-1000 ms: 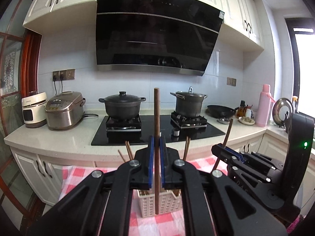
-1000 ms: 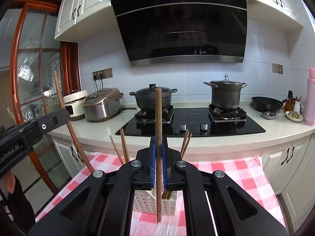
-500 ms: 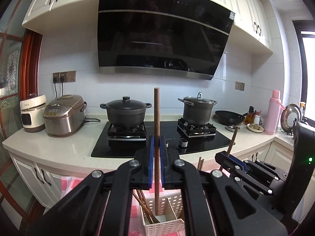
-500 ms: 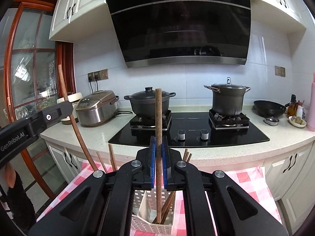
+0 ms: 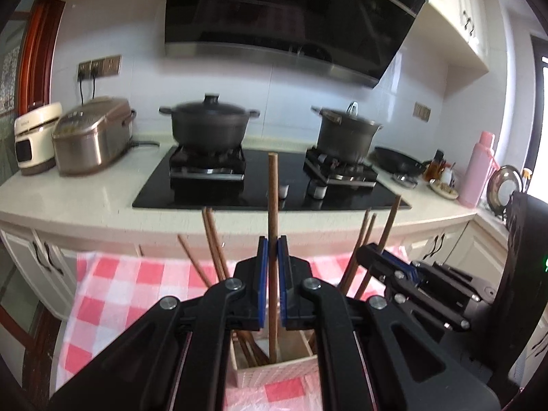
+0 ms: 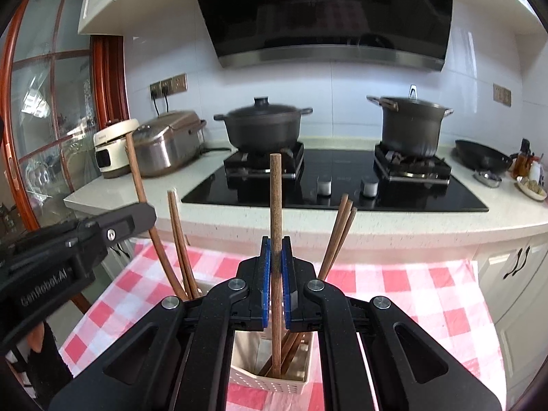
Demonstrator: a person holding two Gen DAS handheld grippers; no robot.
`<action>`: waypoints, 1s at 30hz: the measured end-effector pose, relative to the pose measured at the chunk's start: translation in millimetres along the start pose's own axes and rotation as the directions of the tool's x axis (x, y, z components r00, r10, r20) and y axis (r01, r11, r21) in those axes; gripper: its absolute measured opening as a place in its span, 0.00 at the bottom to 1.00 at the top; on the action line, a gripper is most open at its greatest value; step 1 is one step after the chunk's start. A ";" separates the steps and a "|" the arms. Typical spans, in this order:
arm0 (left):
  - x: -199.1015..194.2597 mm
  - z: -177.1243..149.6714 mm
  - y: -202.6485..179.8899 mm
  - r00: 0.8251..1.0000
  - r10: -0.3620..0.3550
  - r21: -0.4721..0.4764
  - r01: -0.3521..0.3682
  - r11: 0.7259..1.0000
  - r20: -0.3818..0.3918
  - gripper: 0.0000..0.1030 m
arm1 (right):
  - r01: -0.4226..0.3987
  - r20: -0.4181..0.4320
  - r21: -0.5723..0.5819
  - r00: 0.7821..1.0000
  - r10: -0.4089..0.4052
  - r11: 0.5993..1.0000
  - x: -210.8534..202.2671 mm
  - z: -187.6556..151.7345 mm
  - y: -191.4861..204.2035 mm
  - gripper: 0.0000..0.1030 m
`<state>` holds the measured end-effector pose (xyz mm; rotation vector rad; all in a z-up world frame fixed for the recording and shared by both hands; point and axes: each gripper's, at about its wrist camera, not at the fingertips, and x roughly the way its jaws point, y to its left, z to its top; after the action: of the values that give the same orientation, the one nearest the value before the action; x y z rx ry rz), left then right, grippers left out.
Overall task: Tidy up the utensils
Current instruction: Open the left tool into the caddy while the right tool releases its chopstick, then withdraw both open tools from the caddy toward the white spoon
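Left tongs [image 5: 273, 267]: clamped on a brown wooden chopstick [image 5: 272, 205], the blue pads pressing it from both sides.
Left chopstick: straight, round, dark brown, held upright; its lower end is inside the white holder [image 5: 274, 370].
Right tongs [image 6: 275, 267]: clamped on a second chopstick [image 6: 275, 205] of the same wood, also upright.
Right chopstick: its lower end is down in the white holder [image 6: 270, 382], among other sticks.
Holder: a white plastic basket with small holes, divided into compartments; it stands on the red and white checked cloth [image 6: 411, 291].
Other chopsticks [image 6: 337, 236]: several lean outward from the holder, left and right.
Behind: a bench [image 5: 85, 188] with a black hob, two dark pots [image 5: 209, 123] and a rice cooker [image 5: 92, 135].
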<state>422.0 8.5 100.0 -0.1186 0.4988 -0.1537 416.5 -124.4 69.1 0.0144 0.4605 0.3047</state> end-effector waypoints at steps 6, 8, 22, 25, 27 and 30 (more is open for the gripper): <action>9.9 -13.9 10.6 0.999 0.049 -0.002 -0.049 0.999 -0.023 0.14 | 0.011 -0.017 0.023 1.000 -0.011 1.000 11.3 -3.4 -8.0 0.11; 5.5 -13.3 13.9 0.997 0.072 -0.003 -0.072 0.997 -0.002 0.24 | 0.019 -0.015 0.022 1.000 -0.018 1.000 10.4 -3.8 -10.1 0.22; -67.9 -17.3 22.0 0.959 0.236 0.008 -0.241 0.971 0.158 0.78 | 0.049 0.061 0.010 0.997 -0.050 0.999 -47.0 -1.7 -18.3 0.38; -85.1 -23.7 18.8 0.951 0.253 0.024 -0.261 0.965 0.178 0.85 | 0.054 0.070 0.008 0.996 -0.054 0.999 -62.1 -6.1 -18.6 0.40; -94.6 -29.8 14.7 0.948 0.258 0.046 -0.271 0.962 0.186 0.89 | 0.058 0.074 0.001 0.996 -0.057 0.998 -72.4 -9.8 -17.0 0.42; -107.9 -40.3 6.7 0.942 0.268 0.080 -0.288 0.954 0.201 0.92 | 0.058 0.079 -0.013 0.995 -0.057 0.998 -85.8 -14.6 -13.2 0.42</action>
<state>309.7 31.0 114.3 0.0446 0.3130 0.1083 340.8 -162.9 92.3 -0.0019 0.3797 0.2499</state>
